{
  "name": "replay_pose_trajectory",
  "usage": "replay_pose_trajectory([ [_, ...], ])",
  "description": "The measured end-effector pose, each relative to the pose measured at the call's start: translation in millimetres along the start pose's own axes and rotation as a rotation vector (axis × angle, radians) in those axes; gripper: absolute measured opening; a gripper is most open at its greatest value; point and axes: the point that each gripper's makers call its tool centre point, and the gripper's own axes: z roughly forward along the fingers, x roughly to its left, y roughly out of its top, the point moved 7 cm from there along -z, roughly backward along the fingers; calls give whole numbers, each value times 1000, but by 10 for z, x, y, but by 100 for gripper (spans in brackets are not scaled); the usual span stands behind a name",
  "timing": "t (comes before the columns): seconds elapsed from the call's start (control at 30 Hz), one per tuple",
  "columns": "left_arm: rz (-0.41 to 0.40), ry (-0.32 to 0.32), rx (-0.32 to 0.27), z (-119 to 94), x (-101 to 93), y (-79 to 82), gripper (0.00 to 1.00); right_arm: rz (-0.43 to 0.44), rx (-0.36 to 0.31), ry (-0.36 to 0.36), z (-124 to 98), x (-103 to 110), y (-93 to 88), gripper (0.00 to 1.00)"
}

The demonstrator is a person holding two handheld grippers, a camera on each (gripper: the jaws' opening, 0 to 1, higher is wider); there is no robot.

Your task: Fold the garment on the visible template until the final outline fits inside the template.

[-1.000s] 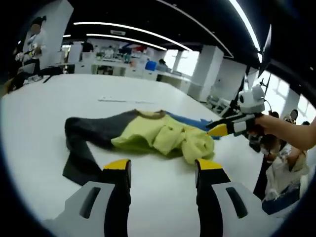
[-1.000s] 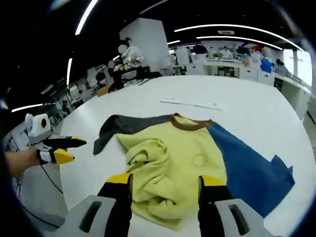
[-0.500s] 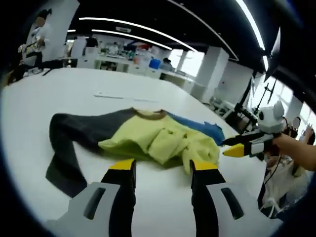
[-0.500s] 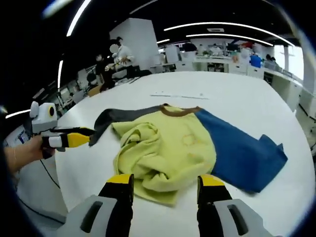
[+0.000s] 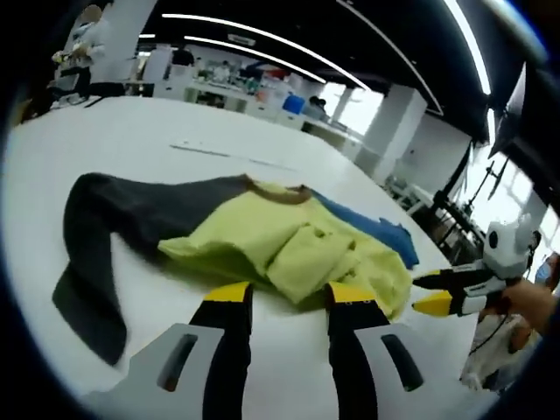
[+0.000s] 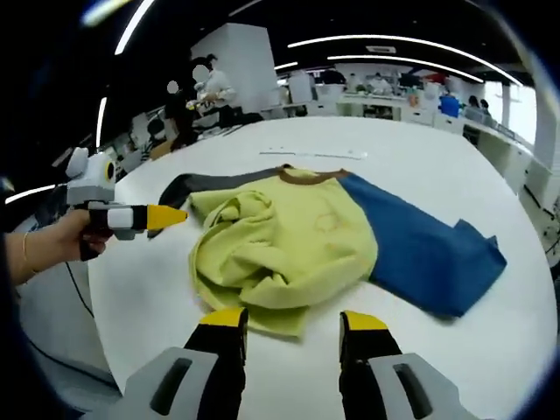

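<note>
Crumpled shirt (image 6: 297, 241) (yellow body, blue and dark sleeves) lies mid-frame on white table (image 6: 455, 166), just above both jaw pairs; left gripper (image 5: 282, 294) and right gripper (image 6: 291, 318) jaws apart, holding nothing.

Bare table (image 6: 490, 350) around crumpled garment (image 6: 289, 245); far side probably free.

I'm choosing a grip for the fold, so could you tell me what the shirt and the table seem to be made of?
The shirt looks like soft, matte knit cloth, probably cotton jersey: it bunches into limp, rounded folds at the yellow hem, and its brown collar looks ribbed. The table looks hard, smooth and white with a faint sheen, perhaps laminate; I can't tell for certain.
</note>
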Motion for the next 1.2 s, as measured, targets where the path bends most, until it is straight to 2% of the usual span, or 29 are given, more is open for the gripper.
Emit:
replay_pose_trajectory([
  [0.27,-100,26,41,147,59,-104,23,-13,6,-11,67,70,-58,31],
  [0.47,-136,14,28,186,72,-121,17,-22,12,-21,116,103,-100,25],
  [0.57,-170,9,42,208,66,-138,12,-42,18,-33,145,131,-114,23],
  [0.63,-170,-3,40,214,48,-141,8,-54,26,-44,156,139,-127,22],
  [0.77,-176,-9,51,238,39,-159,8,-58,34,-59,178,142,-151,19],
  [1.0,-240,-5,59,276,44,-182,6,-69,41,-100,192,119,-168,13],
  [1.2,-211,17,75,268,-1,-225,1,-67,42,-115,194,121,-170,6],
])
